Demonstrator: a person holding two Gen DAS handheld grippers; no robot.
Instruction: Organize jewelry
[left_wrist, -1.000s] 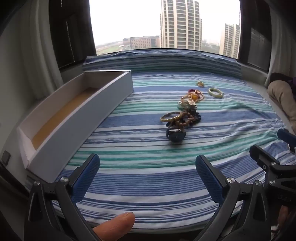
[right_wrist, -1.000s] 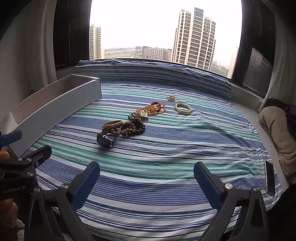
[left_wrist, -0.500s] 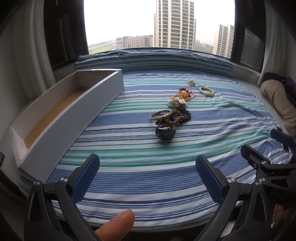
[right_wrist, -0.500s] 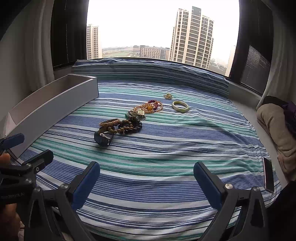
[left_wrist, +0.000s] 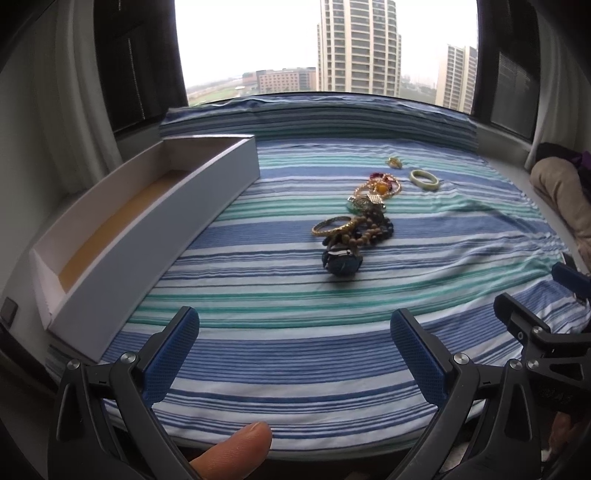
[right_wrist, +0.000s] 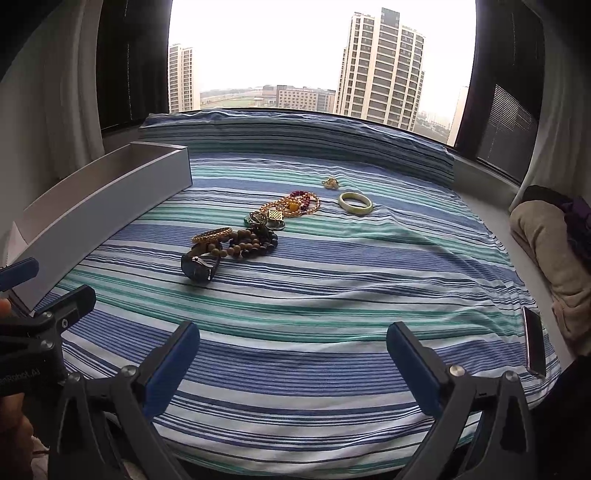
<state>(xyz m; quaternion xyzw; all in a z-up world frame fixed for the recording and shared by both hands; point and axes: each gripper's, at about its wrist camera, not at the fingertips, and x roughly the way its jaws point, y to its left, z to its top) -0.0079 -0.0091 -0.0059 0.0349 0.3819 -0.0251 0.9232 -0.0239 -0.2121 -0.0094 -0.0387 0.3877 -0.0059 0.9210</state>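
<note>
A row of jewelry lies mid-bed on the striped sheet (left_wrist: 295, 332): a dark watch (left_wrist: 342, 261) (right_wrist: 199, 268), a gold bangle (left_wrist: 331, 225) (right_wrist: 211, 234), wooden bead bracelets (left_wrist: 369, 230) (right_wrist: 253, 243), an orange bead necklace (left_wrist: 378, 186) (right_wrist: 293, 205), a pale jade bangle (left_wrist: 424, 179) (right_wrist: 355, 202) and a small gold piece (left_wrist: 394, 161) (right_wrist: 330, 182). A long white open box (left_wrist: 155, 229) (right_wrist: 107, 201) lies at the left, nothing visible inside. My left gripper (left_wrist: 294, 349) and right gripper (right_wrist: 293, 352) are open and empty, near the bed's front edge, well short of the jewelry.
A phone (right_wrist: 534, 341) lies at the bed's right edge. A beige bundle (right_wrist: 546, 236) sits on the ledge at right. A folded striped roll (left_wrist: 317, 114) runs along the window. The right gripper shows in the left view (left_wrist: 535, 332); the left one in the right view (right_wrist: 40, 314).
Both grippers have shifted slightly; the views tilt and drift a little, the jewelry sitting a bit lower in frame. Nothing on the bed has moved. Both stay open.
</note>
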